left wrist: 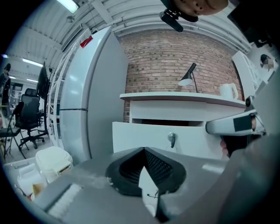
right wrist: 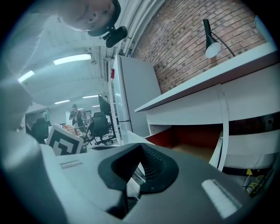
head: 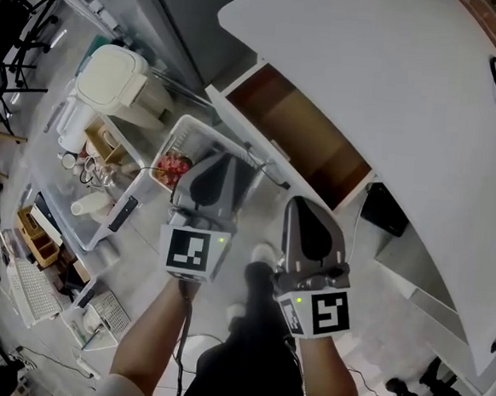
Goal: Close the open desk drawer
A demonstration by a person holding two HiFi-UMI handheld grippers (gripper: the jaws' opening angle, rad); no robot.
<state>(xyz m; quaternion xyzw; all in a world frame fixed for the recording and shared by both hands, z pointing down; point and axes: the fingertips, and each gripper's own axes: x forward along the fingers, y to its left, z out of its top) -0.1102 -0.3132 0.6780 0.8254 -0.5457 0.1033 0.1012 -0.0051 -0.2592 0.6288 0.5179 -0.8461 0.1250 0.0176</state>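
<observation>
On the floor at far left stands a white bin, with a grey fridge rising just behind it and a white basket holding something red a little to the right. Next comes my left hand-held gripper. Its jaws are pressed together at the tips and nothing is caught between them. It points at the white front of the drawer and is near that front but apart from it. The drawer is pulled well out from under the left end of the white surface, close beside the fridge, so its brown inside shows from above. A small metal fitting sits in the middle of its front, facing me. My right hand-held gripper is just beside the left one and a bit nearer to me. Its jaws are likewise closed tip to tip and hold nothing. Its own view looks past them into the drawer's brown inside, with the drawer front seen edge-on to the right. Farther right on the surface a black lamp stands against the brick wall, and a white kettle is to the right of it.
</observation>
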